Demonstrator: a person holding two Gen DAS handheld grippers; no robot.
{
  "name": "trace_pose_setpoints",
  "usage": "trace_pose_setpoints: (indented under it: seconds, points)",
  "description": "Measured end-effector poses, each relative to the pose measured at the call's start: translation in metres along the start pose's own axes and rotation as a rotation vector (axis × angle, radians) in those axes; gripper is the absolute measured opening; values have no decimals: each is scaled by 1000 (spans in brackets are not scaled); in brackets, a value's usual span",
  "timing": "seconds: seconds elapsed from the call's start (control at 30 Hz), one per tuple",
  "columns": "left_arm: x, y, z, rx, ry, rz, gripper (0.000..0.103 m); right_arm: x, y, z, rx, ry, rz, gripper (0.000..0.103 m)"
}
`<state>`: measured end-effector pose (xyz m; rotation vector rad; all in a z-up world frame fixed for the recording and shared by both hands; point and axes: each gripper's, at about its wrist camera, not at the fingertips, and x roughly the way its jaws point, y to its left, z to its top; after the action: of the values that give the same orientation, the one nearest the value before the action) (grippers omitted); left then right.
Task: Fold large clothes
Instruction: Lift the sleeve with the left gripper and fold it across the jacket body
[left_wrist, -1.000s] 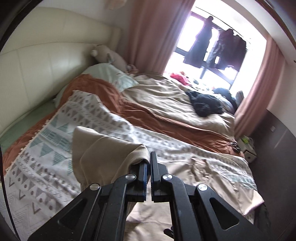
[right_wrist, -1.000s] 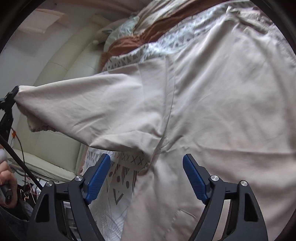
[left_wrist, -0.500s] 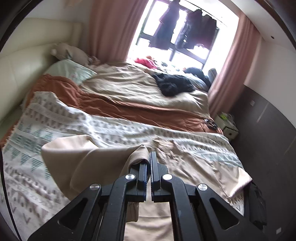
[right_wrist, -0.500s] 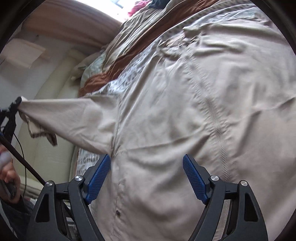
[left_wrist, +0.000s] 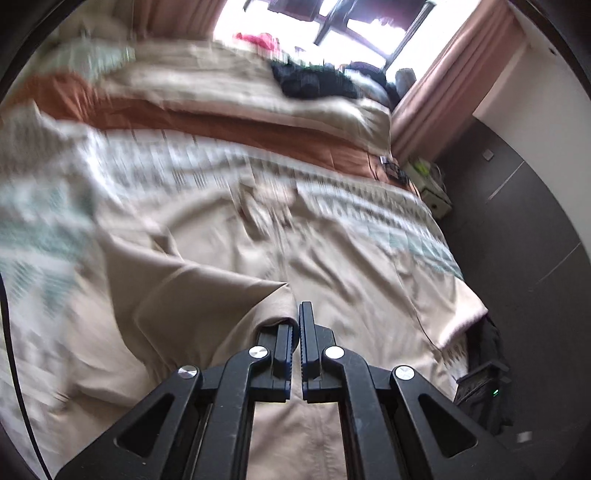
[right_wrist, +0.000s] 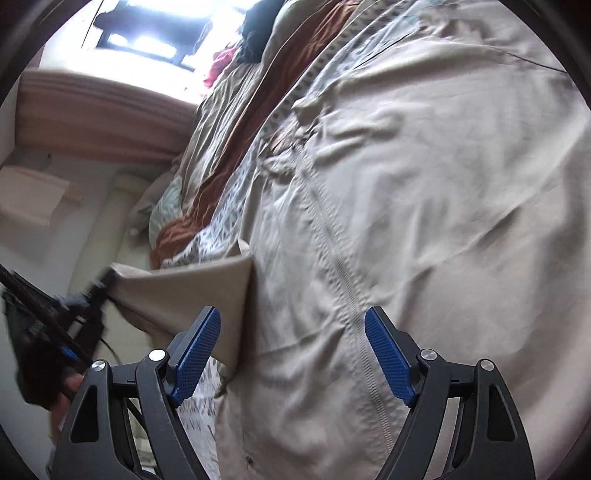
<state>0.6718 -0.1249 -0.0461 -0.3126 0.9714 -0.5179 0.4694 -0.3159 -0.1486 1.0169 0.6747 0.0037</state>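
Across the frame's centre, spread on the patterned bedspread, lies the thin beige zip-front jacket: light, limp, crease-prone. Left gripper pinches its sleeve end; right gripper gapes empty. Seams and hems look the best holds.

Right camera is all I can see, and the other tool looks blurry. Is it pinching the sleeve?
Observer: Yes. The left tool is shut on the end of the tan sleeve.
Operator: What else can you see that I can't?
Observer: A small white bedside table stands at the far side of the bed, near the pink curtain.
Operator: Anything on the floor?
Observer: A black thing with a little green light sits by the bed's near corner.
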Motion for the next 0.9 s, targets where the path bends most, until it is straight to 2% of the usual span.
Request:
trace_pose_setpoints:
  seconds: [0.07, 0.23, 0.27, 0.3, 0.37, 0.4, 0.43, 0.5, 0.57, 0.8, 0.9]
  points:
    - [23, 2, -13, -31, 49, -26, 5, -6, -6, 2, 21, -18, 4, 79]
    - [50, 0, -36, -36, 111, -26, 5, -19, -16, 2, 60, -37, 6, 79]
    - [52, 0, -38, -46, 118, -35, 6, -18, -17, 2, 64, -38, 7, 79]
    - [53, 1, -42, -59, 121, -51, 11, -18, -19, 3, 68, -42, 9, 79]
    - [55, -1, -45, -76, 112, -82, 29, -19, -20, 6, 65, -48, 9, 79]
    - [53, -1, -46, -92, 103, -106, 52, -20, -21, 8, 63, -57, 8, 79]
    - [51, -2, -47, -111, 91, -129, 79, -22, -22, 10, 64, -65, 5, 79]
    - [41, -3, -49, -142, 37, -167, 96, -25, -24, 12, 66, -85, -2, 79]
    - [27, -5, -52, -164, -12, -175, 96, -28, -22, 11, 55, -97, -14, 79]
    - [-23, 14, -79, -277, -94, -216, 96, -30, -9, 8, 4, -117, -18, 79]
    - [-44, 38, -92, -314, -149, -165, 96, -28, 1, 4, -43, -121, -27, 79]
